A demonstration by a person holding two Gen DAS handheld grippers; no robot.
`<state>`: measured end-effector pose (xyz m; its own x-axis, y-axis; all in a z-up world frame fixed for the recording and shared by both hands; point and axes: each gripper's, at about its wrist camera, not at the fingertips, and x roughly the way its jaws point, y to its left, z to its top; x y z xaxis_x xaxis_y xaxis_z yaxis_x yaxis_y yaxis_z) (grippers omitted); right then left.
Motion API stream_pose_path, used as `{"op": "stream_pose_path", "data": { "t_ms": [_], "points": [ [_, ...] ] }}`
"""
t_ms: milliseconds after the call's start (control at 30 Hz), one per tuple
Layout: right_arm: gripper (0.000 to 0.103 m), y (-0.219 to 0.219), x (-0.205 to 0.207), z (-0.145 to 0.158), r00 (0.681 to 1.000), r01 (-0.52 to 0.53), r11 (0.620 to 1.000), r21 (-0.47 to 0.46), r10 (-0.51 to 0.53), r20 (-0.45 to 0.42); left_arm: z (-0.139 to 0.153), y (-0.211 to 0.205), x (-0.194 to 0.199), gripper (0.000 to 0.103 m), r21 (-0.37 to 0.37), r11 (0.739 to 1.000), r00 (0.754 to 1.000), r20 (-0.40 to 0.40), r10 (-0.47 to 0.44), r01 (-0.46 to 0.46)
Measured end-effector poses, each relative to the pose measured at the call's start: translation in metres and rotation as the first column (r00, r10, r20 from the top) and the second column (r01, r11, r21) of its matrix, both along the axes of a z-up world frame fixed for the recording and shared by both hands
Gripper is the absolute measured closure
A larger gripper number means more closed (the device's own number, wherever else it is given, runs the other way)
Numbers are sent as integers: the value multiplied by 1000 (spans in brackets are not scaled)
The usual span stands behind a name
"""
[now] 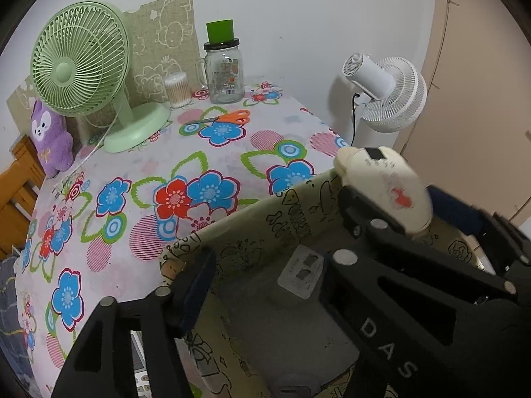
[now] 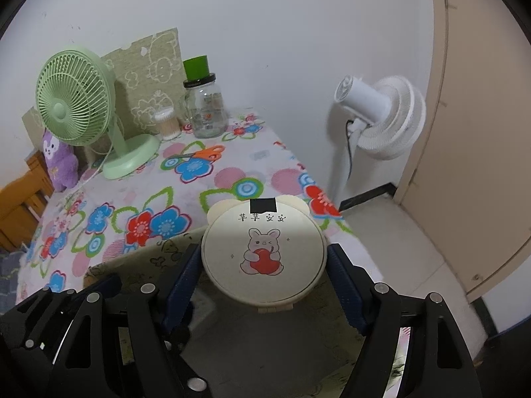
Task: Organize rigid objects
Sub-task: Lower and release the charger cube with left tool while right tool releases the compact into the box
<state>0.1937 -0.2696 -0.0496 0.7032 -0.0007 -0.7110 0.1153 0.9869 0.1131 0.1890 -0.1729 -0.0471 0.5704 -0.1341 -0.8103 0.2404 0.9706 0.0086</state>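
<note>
Now the right gripper [image 2: 264,275] holds a cream round compact case [image 2: 263,258], rabbit picture up, its blue fingers [image 2: 181,282] pressing on the case's two sides. The case hangs over the far rim of the open storage box [image 1: 232,232], a fabric bin with doodle print that sits at the near right corner of the flowered surface [image 1: 199,152]. The left gripper [image 1: 265,265] reaches down into the same box with its fingers set moderately wide and nothing between them; a small white card-like item [image 1: 302,275] lies on the grey floor of the box beneath, and whether it was just let go cannot be told.

To do this step well, the case should come in past the rim and sink low before the fingers part, so it lies flat instead of tipping on the soft wall. The left gripper would best clear out first, since both tools crowd one opening. Orange scissors [image 1: 225,118] by the far edge, near the glass jar [image 1: 224,78], look like a later pick.
</note>
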Motion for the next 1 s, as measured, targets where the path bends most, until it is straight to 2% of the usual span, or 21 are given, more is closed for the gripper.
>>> {"op": "stream_pose_path", "data": {
  "t_ms": [133, 200, 333, 733, 1000],
  "points": [
    [25, -2, -1, -6, 999, -6, 997, 74, 10, -46, 1, -2, -2, 25, 16, 1000, 1000, 9, -1, 1],
    [24, -2, -4, -5, 999, 2, 997, 78, 1, -38, 2, -2, -4, 21, 22, 1000, 1000, 18, -1, 0],
    [17, -2, -9, -1, 1000, 7, 998, 59, -7, -13, 6, -3, -9, 13, 34, 999, 999, 39, -3, 2],
    [5, -2, -31, 10, 1000, 15, 999, 36, -16, 16, 18, -5, -31, 9, 63, 998, 996, 87, -23, 18],
    [3, 2, -51, 18, 999, 14, 1000, 4, -14, 42, 23, 1, -49, 8, 46, 999, 994, 105, -35, 30]
  ]
}}
